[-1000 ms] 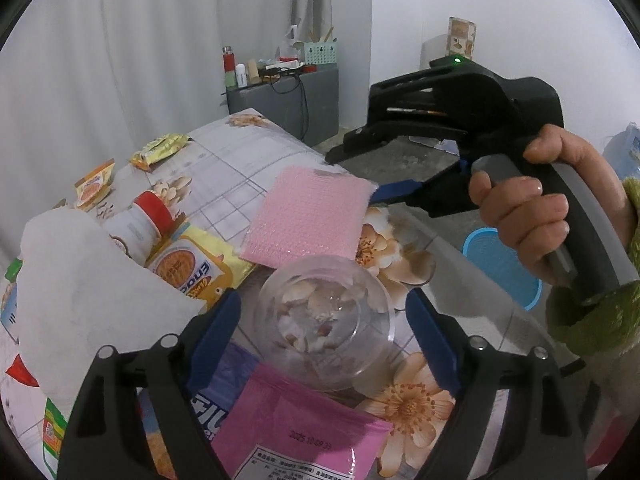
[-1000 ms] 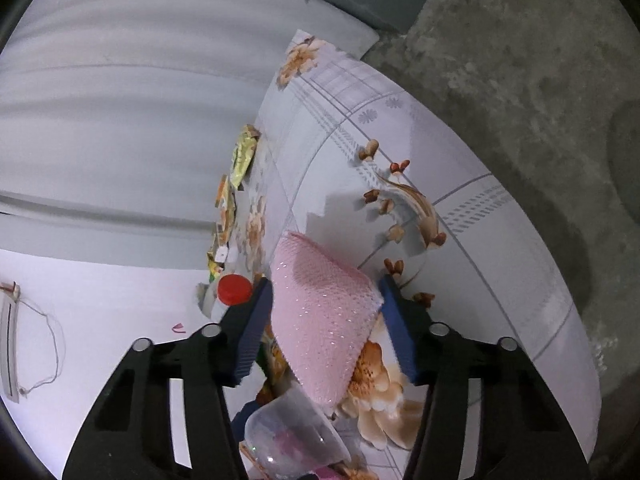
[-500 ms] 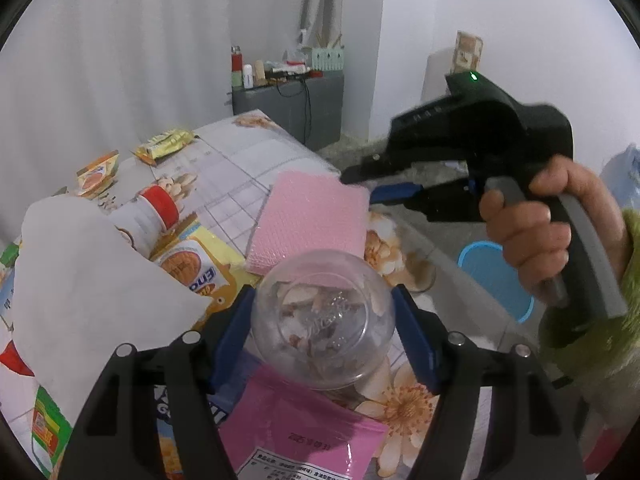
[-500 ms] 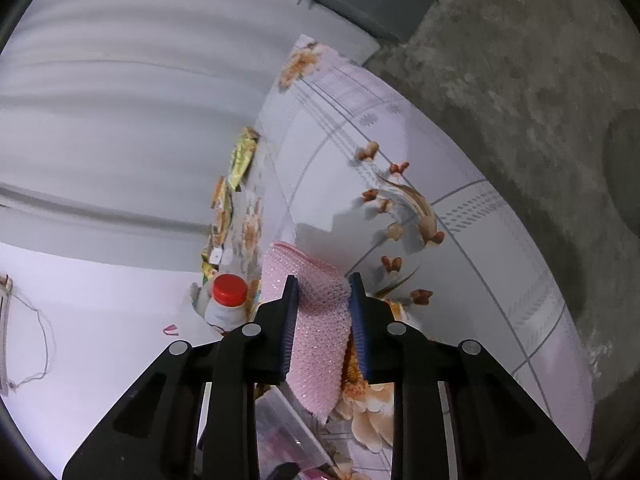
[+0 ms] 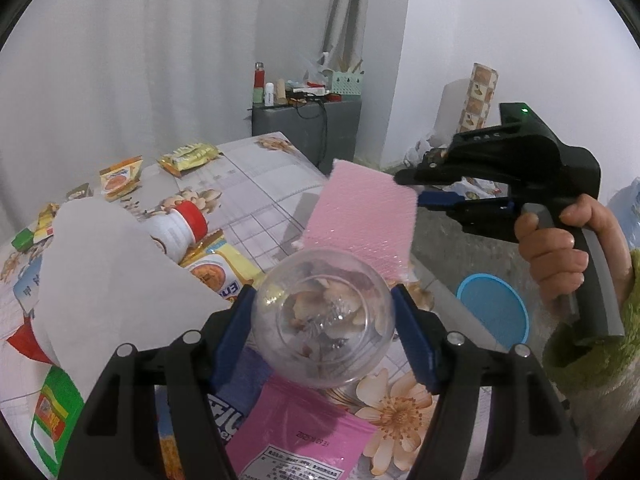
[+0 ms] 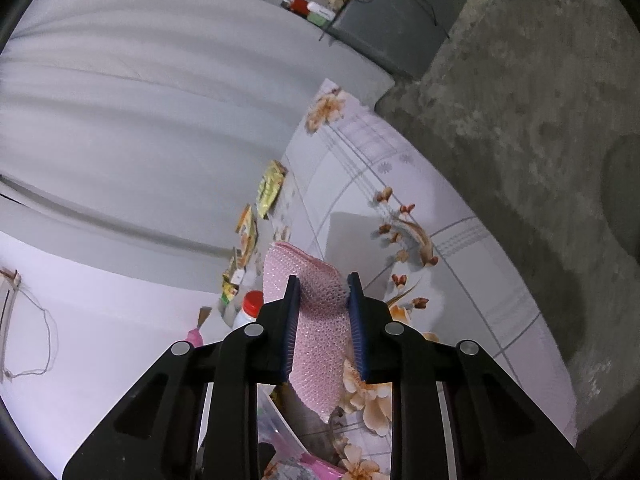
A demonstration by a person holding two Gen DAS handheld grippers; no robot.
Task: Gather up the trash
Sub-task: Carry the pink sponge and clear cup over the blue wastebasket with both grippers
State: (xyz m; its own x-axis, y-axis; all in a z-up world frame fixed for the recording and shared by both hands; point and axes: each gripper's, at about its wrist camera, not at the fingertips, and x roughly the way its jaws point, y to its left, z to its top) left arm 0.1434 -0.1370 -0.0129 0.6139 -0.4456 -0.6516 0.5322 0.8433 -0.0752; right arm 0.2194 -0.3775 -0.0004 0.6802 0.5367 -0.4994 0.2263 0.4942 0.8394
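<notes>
My left gripper [image 5: 322,296] is shut on a clear plastic cup [image 5: 322,320], lying sideways between the blue pads, just above the floral tablecloth [image 5: 256,184]. Some scraps show inside the cup. My right gripper [image 6: 324,280] is shut on a pink bubble-wrap sheet [image 6: 316,320], which hangs off the table. In the left wrist view that pink sheet [image 5: 360,216] hangs tilted behind the cup, pinched at its right edge by the right gripper [image 5: 436,200], which a hand [image 5: 552,248] holds.
Left of the cup lie a white paper sheet [image 5: 100,264], a red-capped bottle [image 5: 180,224] and a yellow snack packet [image 5: 216,272]. A pink pouch [image 5: 296,432] lies under my left gripper. More wrappers [image 5: 188,156] sit at the far side. A blue round lid [image 5: 494,312] is on the floor beyond the table's right edge.
Both grippers went from open to shut, the left on the cup and the right on the pink sheet. Both things have since risen off the table, and the pink sheet now hangs tilted.
</notes>
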